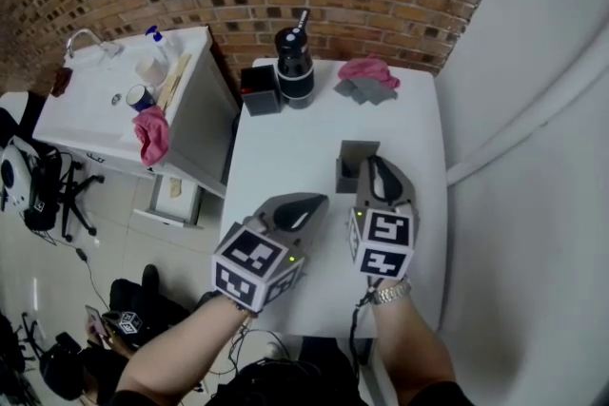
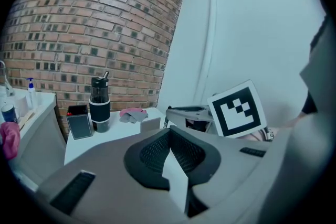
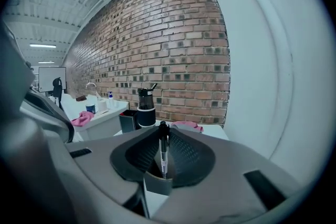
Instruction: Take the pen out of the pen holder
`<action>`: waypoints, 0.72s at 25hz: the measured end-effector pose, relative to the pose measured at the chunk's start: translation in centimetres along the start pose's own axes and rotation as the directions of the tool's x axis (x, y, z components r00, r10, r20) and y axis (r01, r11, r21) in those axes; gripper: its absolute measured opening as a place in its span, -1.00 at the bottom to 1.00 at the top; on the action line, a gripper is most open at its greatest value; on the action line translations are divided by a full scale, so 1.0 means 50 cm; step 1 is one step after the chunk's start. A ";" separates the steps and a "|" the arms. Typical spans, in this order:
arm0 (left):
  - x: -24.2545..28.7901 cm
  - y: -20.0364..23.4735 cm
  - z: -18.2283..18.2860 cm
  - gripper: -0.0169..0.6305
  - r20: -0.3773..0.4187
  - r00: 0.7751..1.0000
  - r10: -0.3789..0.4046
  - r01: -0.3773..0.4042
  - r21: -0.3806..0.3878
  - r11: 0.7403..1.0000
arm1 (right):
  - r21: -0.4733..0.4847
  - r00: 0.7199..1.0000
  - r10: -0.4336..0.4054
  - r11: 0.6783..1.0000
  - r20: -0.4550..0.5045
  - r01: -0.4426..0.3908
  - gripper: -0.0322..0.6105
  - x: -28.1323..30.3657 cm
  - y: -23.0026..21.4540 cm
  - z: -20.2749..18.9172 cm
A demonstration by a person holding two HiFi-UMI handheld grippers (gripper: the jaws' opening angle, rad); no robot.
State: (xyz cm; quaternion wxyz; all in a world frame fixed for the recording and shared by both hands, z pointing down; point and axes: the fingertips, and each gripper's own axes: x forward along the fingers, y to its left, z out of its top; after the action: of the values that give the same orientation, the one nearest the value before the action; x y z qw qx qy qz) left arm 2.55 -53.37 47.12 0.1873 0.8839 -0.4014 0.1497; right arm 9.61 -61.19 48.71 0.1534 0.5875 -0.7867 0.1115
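Observation:
A black pen (image 3: 164,149) stands upright in a small grey pen holder (image 3: 156,182) on the white table (image 1: 285,157). In the right gripper view my right gripper (image 3: 164,131) is shut on the pen's upper part, and the pen's lower end is still inside the holder. The head view shows the right gripper (image 1: 376,164) over the holder (image 1: 350,166), hiding the pen. My left gripper (image 1: 319,202) hangs just to its left, shut and holding nothing. In the left gripper view its tips (image 2: 169,134) meet, with the holder (image 2: 149,123) ahead.
At the table's far edge stand a black bottle (image 1: 294,67), a black box (image 1: 259,90) and pink and grey cloths (image 1: 366,76). A white counter (image 1: 114,100) with a sink is on the left. A white wall (image 1: 533,109) runs close along the right.

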 end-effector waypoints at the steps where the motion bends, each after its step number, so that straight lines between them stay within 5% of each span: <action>1: -0.009 -0.006 0.004 -0.94 0.010 1.000 0.001 -0.001 0.006 1.000 | -0.004 1.000 0.003 1.000 0.007 -0.003 -0.67 -0.014 0.005 0.007; 18: -0.246 -0.155 0.007 -0.94 0.139 0.990 -0.036 0.026 0.073 0.997 | -0.063 0.992 -0.019 0.998 0.123 0.027 -0.67 -0.336 0.110 0.060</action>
State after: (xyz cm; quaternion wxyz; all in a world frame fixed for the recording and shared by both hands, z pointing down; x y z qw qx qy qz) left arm 0.74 -40.79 40.07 0.1295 0.9044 -0.3945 0.0982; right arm 8.43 -45.74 39.71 0.1250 0.5968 -0.7911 0.0481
